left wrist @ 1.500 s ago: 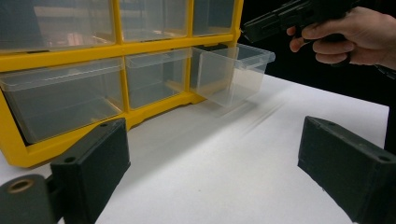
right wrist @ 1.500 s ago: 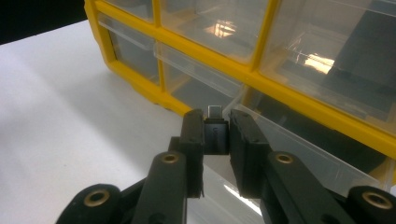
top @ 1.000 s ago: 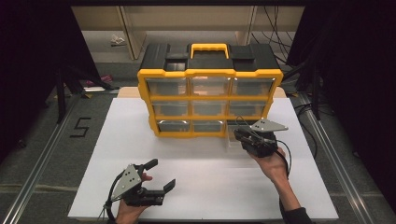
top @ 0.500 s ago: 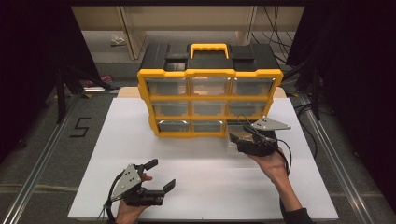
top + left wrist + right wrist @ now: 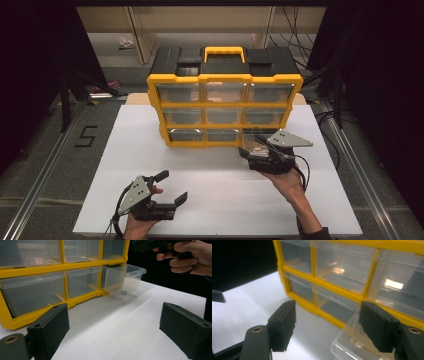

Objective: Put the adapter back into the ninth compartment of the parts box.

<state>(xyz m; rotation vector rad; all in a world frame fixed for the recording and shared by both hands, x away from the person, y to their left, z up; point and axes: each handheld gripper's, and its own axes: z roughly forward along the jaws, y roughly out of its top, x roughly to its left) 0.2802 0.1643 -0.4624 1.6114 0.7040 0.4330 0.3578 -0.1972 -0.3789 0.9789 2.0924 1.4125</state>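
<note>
The organizer cabinet (image 5: 225, 90) has a frame of yellow plastic, smooth with a light shine, and its top looks like matt black plastic. The drawers (image 5: 32, 293) are clear plastic, glossy, with bright reflections. The pulled-out drawer (image 5: 123, 280) is the same clear plastic. The worktop (image 5: 150, 150) is white, matt and smooth. The fingers (image 5: 283, 323) look like matt black plastic, slightly rough.

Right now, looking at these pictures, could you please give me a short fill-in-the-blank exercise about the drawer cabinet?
1. The cabinet frame is ____ in colour.
2. The pulled-out drawer belongs to the ____ row.
3. The right tool has its jaws ____.
4. The cabinet front has ____ drawers.

Missing words: yellow; bottom; open; nine
</note>
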